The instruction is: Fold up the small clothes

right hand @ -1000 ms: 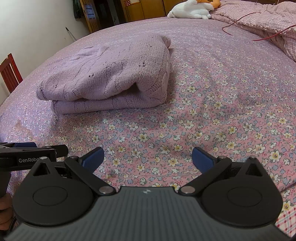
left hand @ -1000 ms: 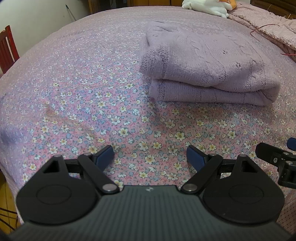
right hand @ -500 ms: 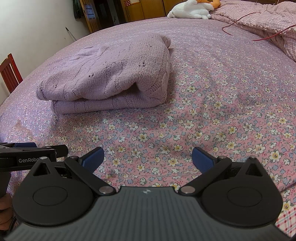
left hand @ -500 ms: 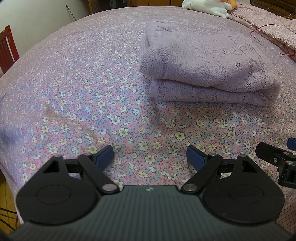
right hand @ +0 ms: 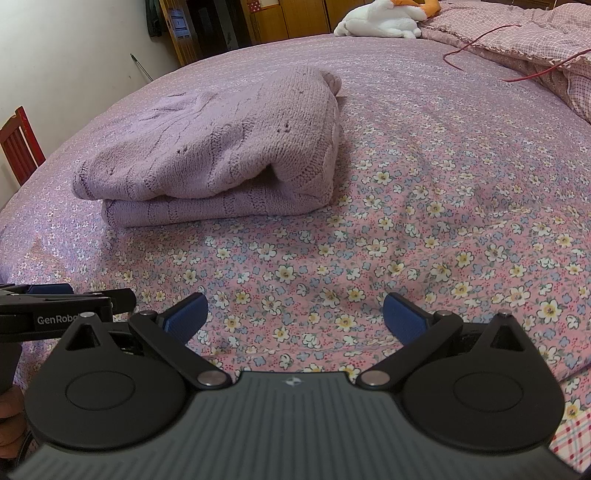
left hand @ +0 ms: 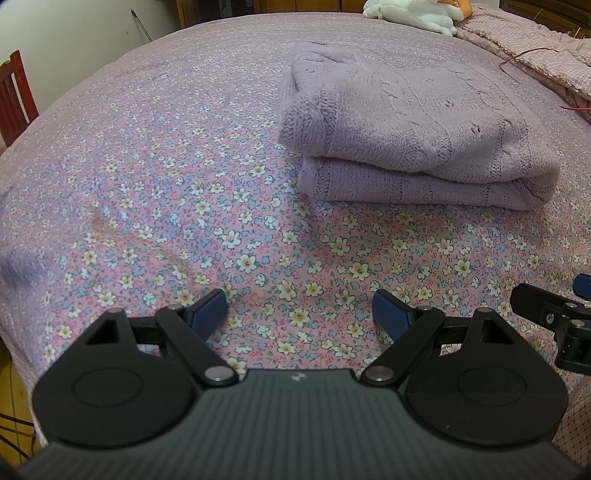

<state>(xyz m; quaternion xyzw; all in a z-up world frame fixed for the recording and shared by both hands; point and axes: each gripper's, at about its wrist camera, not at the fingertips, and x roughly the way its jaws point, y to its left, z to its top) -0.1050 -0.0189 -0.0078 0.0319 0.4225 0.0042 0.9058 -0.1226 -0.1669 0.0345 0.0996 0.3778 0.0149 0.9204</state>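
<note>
lilac knit sweater folded on the bed, both tools released and drawn back

the lilac knit sweater point(left hand: 417, 136) lies as a compact, layered bundle on the floral bedspread point(left hand: 207, 206), its thick rolled edge toward the cameras and nothing trailing loose that these views show. the left tool point(left hand: 299, 314) and the right tool point(right hand: 293, 317) both hang low over bare sheet near the bed's edge, well apart from the sweater, blue pads spread wide with nothing between them. judging by the tidy stack, the folding of this garment looks done; no other unfolded small clothes are in sight, so little seems left beyond perhaps squaring the bundle. a white plush toy point(right hand: 380, 20), a checked quilt point(right hand: 535, 40) and a red cable point(right hand: 476, 40) lie far off
</note>
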